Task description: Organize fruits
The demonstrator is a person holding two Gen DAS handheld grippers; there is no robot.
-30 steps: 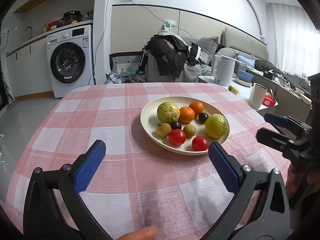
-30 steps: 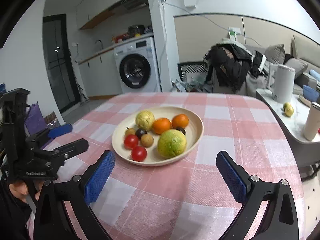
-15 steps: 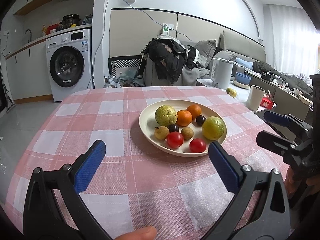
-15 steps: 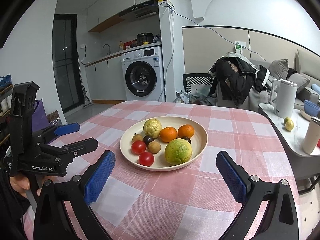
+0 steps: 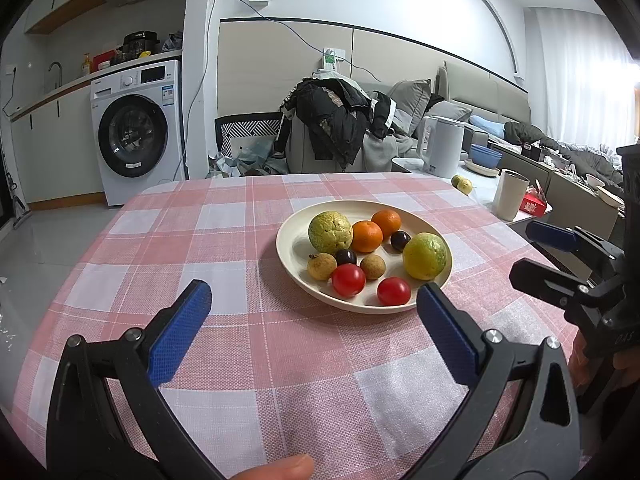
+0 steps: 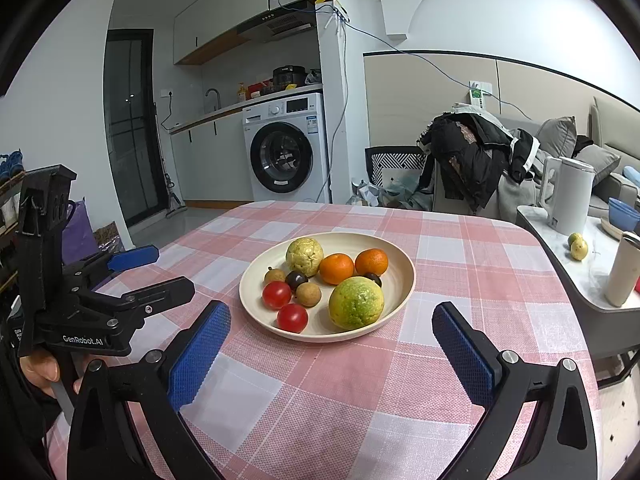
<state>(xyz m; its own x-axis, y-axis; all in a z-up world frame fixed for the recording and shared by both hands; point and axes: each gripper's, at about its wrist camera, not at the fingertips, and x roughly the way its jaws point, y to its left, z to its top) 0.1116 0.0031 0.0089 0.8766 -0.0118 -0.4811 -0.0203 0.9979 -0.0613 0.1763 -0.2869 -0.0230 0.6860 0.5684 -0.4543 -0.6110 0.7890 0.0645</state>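
Setting: a lived-in home, open-plan kitchen and living room. Kitchen side: white front-loading washing machine [image 6: 287,146] under a countertop with a curved metal tap [image 6: 213,95], grey range hood [image 6: 276,23] and white wall cabinets above. Living side: beige upholstered sofa with grey cushions [image 5: 412,98], dark jackets heaped over a chair [image 5: 330,120], white electric kettle [image 5: 442,151], and a table under a pink-and-white checked tablecloth [image 5: 224,240].
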